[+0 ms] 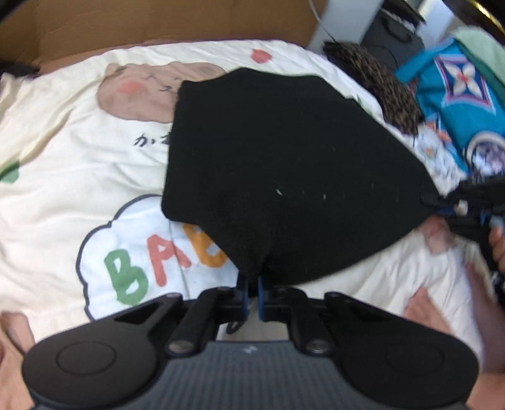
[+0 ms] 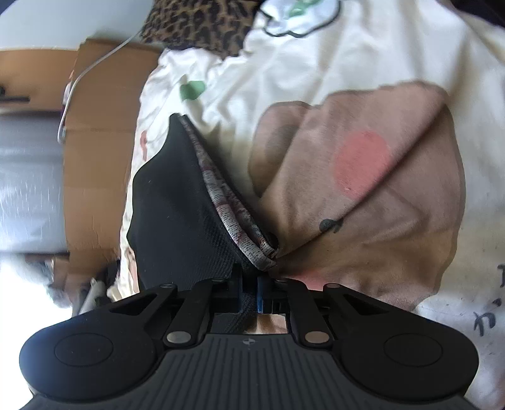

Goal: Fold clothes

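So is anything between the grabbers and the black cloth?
No. Both already pinch it: the left gripper holds the near edge of the black cloth, and the right gripper holds its right corner. Only the cartoon blanket lies under it.

Under me: cream cartoon bedsheet (image 1: 63, 132); cardboard (image 1: 157, 19) behind, leopard fabric (image 2: 202, 22), teal cloth (image 1: 457, 94) to my right.

Left gripper (image 1: 251, 285) is clamped on the garment (image 1: 284, 164); right gripper (image 2: 251, 284) is clamped on another corner, well apart.
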Demonstrator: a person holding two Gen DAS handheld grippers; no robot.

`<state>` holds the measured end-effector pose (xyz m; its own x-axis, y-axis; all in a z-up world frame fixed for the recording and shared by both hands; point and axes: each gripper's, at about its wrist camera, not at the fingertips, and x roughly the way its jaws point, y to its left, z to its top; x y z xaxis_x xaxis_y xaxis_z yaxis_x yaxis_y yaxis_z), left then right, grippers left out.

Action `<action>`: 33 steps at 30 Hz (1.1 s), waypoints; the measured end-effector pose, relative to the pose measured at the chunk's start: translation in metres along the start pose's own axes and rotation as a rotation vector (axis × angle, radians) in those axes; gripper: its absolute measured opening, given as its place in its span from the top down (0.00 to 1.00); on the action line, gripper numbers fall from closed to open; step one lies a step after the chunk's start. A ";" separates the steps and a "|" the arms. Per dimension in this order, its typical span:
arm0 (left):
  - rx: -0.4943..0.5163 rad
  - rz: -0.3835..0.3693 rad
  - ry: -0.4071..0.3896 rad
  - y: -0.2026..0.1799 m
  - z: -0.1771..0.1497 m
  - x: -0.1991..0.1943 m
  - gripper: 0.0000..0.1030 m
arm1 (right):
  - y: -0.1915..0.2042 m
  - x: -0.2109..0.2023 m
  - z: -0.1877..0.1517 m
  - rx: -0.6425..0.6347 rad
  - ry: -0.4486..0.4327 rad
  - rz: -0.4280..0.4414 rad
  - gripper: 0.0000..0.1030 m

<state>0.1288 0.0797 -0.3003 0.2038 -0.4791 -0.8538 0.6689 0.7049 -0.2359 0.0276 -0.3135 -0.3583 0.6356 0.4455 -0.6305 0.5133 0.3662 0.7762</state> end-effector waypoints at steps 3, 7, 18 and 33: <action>-0.005 0.007 -0.009 -0.002 -0.001 -0.009 0.96 | 0.005 -0.003 0.001 -0.018 0.006 -0.001 0.95; 0.009 0.027 -0.029 -0.010 -0.003 -0.023 0.96 | 0.013 -0.009 -0.002 -0.050 0.011 -0.007 0.95; -0.015 0.029 -0.030 -0.026 -0.017 -0.062 0.96 | 0.030 -0.028 -0.011 -0.186 0.064 -0.064 0.95; -0.195 0.034 -0.005 -0.057 -0.067 -0.082 0.96 | 0.054 -0.048 -0.024 -0.318 0.092 -0.148 0.96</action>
<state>0.0260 0.1140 -0.2481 0.2277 -0.4560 -0.8604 0.5103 0.8084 -0.2934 0.0109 -0.2958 -0.2857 0.5062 0.4351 -0.7447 0.3818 0.6611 0.6458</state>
